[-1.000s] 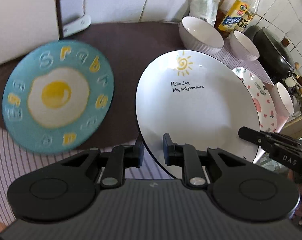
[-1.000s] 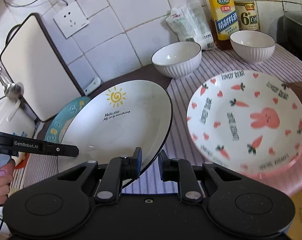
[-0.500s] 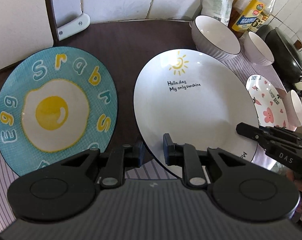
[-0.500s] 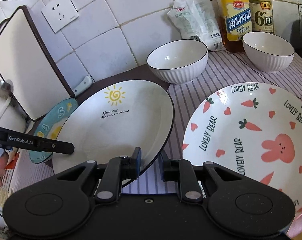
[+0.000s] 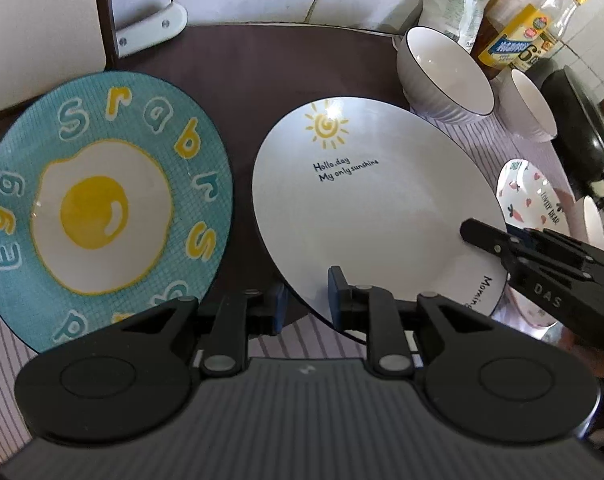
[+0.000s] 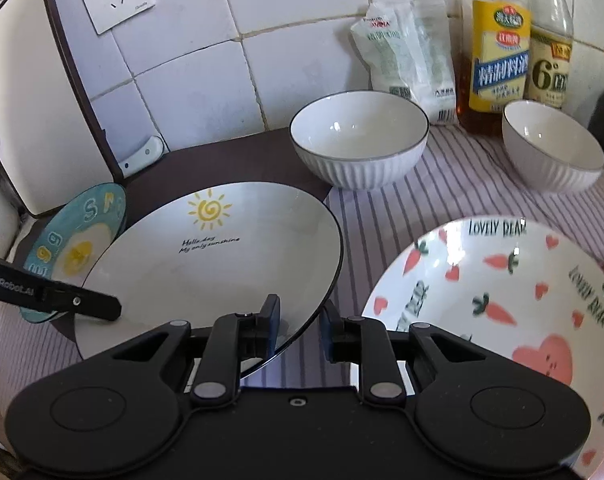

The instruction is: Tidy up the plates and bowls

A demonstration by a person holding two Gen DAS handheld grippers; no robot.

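Rim grip from both sides: the round white ceramic plate with a yellow sun and black lettering [image 5: 374,208] is lying low over the counter [image 5: 293,64] near its back edge, just beside the teal egg-patterned plate [image 5: 101,208]. That is probably for stacking the plates.

- Left gripper [image 5: 306,304] is straddling the near rim, jaws almost closed. Cannot tell if the pads are pressing.
- Right gripper [image 6: 299,322] is straddling the opposite rim. Its jaws have just been opening, and one pad is standing off the edge.

The left wrist view is showing the full egg plate. The right wrist view is showing the carrot-and-rabbit plate [image 6: 502,300] and two white ribbed bowls [image 6: 358,144] by the wall, largely cropped in the other.
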